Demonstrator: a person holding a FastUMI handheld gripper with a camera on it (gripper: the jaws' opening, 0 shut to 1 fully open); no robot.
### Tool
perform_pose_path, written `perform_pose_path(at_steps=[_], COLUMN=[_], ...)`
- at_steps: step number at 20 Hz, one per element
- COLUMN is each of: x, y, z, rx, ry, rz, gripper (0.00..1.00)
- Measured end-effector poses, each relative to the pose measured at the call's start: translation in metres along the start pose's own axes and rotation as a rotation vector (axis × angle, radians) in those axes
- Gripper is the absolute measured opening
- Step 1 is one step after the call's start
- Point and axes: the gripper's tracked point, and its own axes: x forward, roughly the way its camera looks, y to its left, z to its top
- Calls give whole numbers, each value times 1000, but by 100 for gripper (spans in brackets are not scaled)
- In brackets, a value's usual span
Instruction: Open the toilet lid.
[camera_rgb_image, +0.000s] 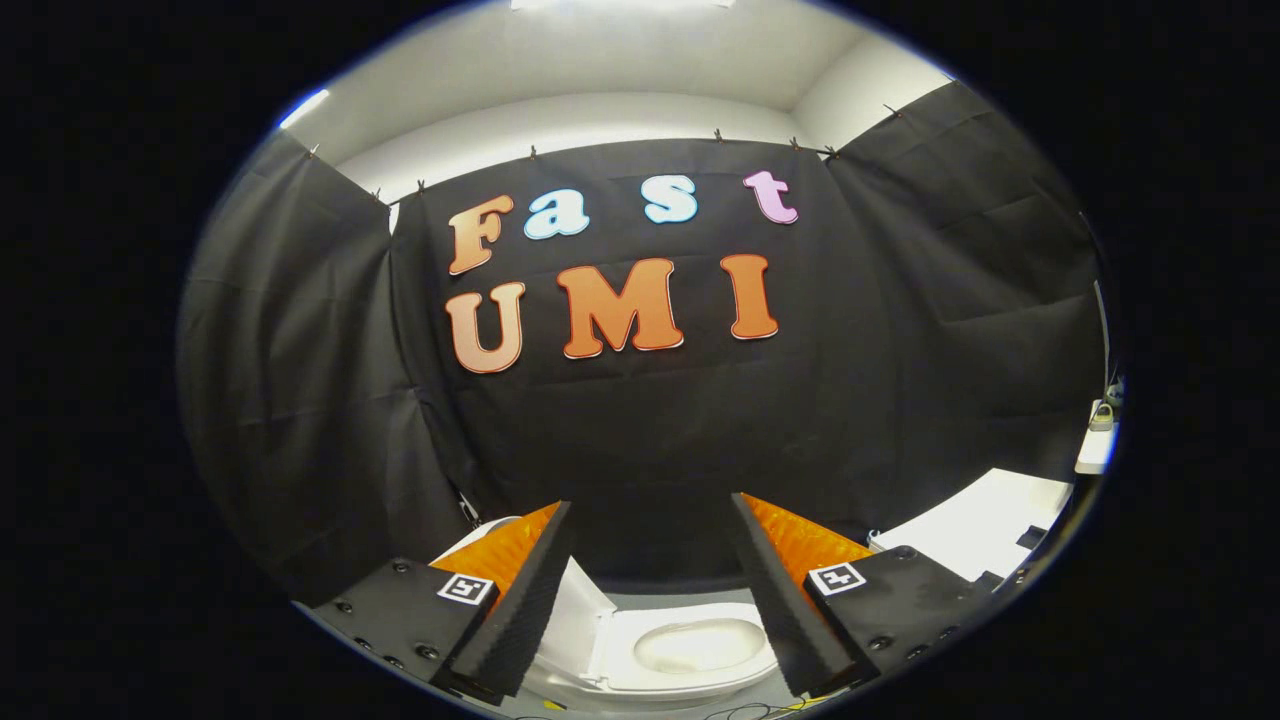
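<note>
i have the hand-held gripper (650, 585) hanging above the white ceramic toilet (690, 650), looking forward and a little down. its two fingers are spread wide apart with nothing between them but open air — released, gripping nothing. each finger carries a small square black-and-white marker (467, 588) on its base.

the toilet sits low between the fingers and just beyond them. i see its oval bowl (697, 645) open to view, the white seat ring around it lying flat. the white plastic toilet lid (575, 610) is raised — it stands tilted up off the seat at the bowl's left side, partly hidden behind the left finger, its top edge showing beyond that finger. the fingers do not touch the lid or the seat.

beyond the toilet hangs the black cloth booth wall (650, 430), pinned along its top edge, with a white ceiling (600, 60) above. to the right of the right finger a flat white surface (985, 525) lies against the cloth. thin cables (750, 712) trail on the grey floor in front of the toilet.
</note>
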Motion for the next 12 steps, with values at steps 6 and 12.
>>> perform_pose_path(at_steps=[6, 12], x=[6, 8], y=[-11, -14], z=[-5, -11], rx=[-14, -36], ry=[0, 9], rz=[-30, -38], gripper=[98, 98])
